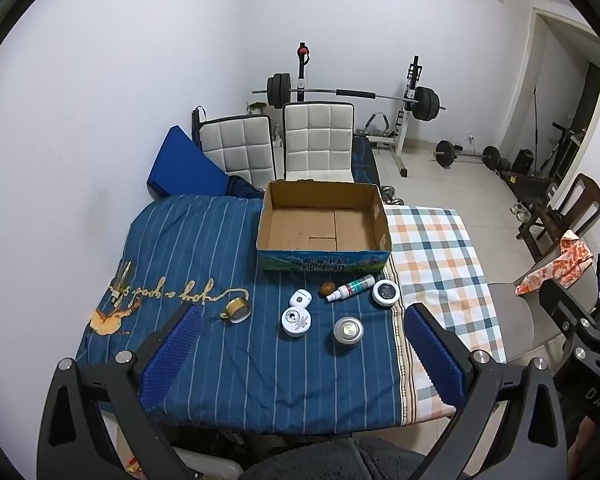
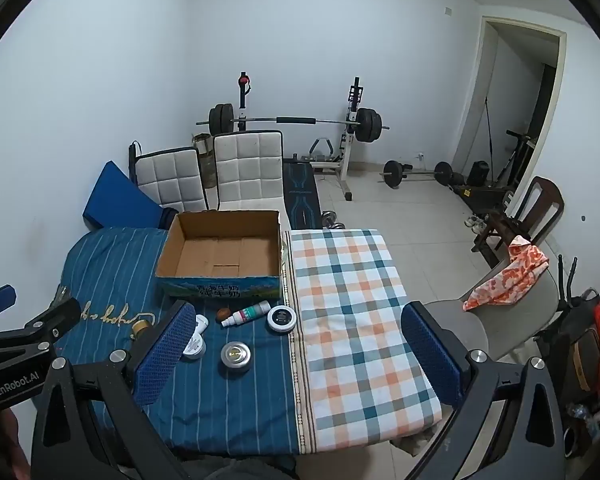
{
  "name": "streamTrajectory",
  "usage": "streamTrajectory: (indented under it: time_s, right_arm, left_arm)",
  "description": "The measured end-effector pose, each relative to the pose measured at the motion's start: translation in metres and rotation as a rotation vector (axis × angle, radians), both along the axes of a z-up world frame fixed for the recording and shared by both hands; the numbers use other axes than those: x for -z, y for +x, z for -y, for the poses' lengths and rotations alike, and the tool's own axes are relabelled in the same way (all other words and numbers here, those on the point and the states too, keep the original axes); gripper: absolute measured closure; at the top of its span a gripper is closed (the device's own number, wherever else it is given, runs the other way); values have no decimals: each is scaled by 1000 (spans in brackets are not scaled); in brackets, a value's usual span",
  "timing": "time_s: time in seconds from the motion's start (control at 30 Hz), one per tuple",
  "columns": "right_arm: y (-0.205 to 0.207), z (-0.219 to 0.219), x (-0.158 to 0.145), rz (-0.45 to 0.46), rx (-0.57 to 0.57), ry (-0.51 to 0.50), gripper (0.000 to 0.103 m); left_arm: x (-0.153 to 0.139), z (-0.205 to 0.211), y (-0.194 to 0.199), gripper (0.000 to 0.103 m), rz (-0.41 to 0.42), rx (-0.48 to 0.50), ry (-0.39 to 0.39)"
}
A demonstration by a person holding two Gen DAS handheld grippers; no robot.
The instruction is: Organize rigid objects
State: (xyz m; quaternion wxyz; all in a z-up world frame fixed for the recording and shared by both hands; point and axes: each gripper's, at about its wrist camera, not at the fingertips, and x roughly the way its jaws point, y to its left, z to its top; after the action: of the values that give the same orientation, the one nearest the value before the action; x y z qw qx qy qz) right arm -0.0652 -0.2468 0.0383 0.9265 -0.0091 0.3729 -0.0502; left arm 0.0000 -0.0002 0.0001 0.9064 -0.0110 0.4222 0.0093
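Observation:
An empty cardboard box stands open at the back of the cloth-covered table. In front of it lie a white spray bottle, a small brown nut-like object, a black-topped round tin, two white round tins, a silver round tin and a gold tape roll. My left gripper is open and empty, above the near table edge. My right gripper is open and empty, over the checked cloth.
A blue striped cloth and a checked cloth cover the table. Two white padded chairs stand behind it, a grey chair with an orange cloth to the right. Barbell rack at the far wall.

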Motion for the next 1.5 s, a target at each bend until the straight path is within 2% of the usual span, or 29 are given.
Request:
streamTrajectory:
  time_s: [0.1,0.33,0.43,0.97,1.5]
  right_arm:
    - [0,0,1,20,-1,-8,0]
    - [-1,1,3,-2,2,-9,0]
    - [0,-1,9,-6,-1,-8,0]
    - [0,-3,10,-10,-8,-11,0]
    - [3,2,17,-59,-11,8,0]
  left_arm:
    - [-1,0,0,0,-1,0,2]
    - [10,3,-12,0,-3,-6,0]
    - [13,1,-4,0,-19,-5,-2]
    - [12,2,-10,0,-24,-14,-21]
    - [16,5,-7,0,-61,-16,-37]
